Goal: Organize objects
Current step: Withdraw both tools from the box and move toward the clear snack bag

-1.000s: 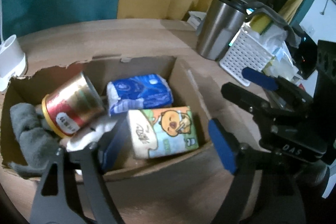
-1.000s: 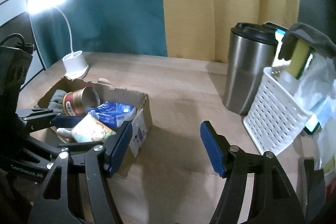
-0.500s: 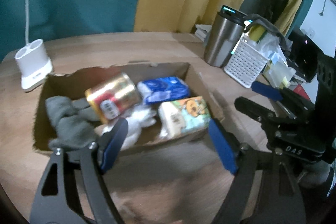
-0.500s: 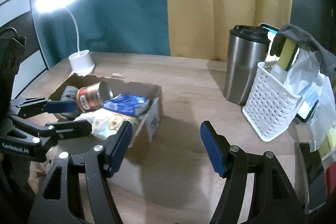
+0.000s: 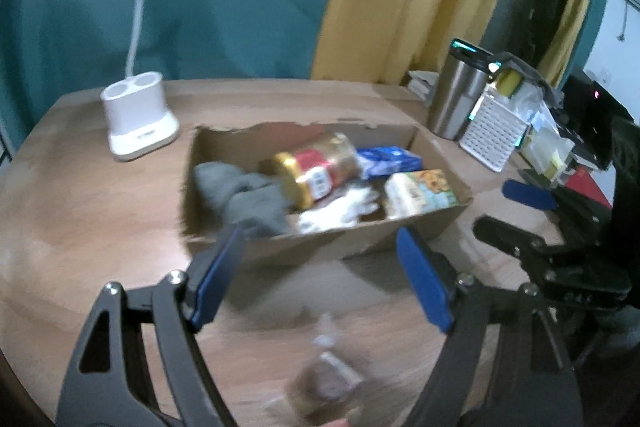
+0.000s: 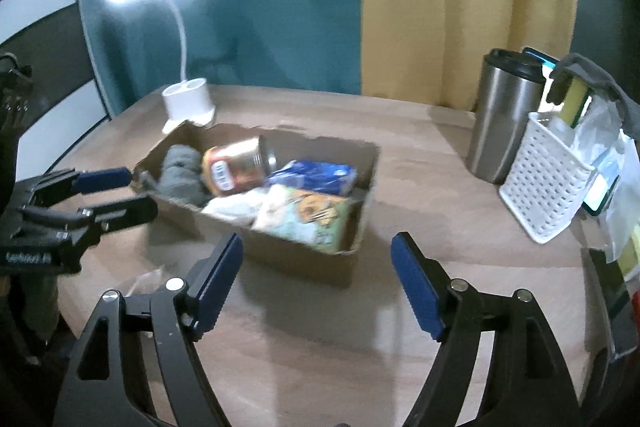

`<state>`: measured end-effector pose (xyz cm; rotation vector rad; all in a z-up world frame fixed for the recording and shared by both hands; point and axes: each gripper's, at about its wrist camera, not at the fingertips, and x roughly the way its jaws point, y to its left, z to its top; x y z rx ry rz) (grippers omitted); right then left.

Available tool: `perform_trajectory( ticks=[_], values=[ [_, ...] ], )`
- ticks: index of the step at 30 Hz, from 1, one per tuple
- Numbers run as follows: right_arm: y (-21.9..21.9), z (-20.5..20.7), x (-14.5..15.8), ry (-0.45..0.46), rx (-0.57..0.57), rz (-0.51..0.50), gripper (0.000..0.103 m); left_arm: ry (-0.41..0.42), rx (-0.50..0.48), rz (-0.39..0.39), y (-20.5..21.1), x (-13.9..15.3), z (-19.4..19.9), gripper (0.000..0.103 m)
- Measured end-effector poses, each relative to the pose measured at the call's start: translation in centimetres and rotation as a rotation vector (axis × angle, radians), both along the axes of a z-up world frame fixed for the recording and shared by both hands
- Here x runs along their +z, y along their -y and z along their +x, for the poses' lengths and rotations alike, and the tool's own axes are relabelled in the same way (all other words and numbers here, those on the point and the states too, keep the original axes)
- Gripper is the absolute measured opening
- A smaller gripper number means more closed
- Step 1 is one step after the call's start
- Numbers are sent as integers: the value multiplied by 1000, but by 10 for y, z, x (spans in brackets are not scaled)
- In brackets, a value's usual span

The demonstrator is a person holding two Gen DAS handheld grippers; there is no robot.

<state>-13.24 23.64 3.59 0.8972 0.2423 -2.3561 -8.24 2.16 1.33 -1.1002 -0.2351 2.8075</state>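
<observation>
Left wrist view: box [image 5: 340, 239] on table [image 5: 80, 227], packed with can [image 5: 316, 167], packs, cloth — left gripper [image 5: 320, 279] spread, empty; right gripper [image 6: 316, 279] opening, empty — likely sorting done.

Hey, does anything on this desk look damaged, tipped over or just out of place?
Two things stand out. The cardboard box has a ragged, torn back rim instead of a clean edge. Inside it, the red and gold can lies tipped on its side against the grey cloth. A small clear packet sits loose on the desk outside the box.
</observation>
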Motion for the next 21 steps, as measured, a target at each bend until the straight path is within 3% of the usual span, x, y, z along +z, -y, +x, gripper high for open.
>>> perform_trajectory(
  ticks=[18,21],
  values=[
    [72,62,-17,106,147,20,80,10,95,39,67,-21,47,81],
    [85,68,-25,137,171,19,88,14,101,40,75,-24,56,81]
  ],
)
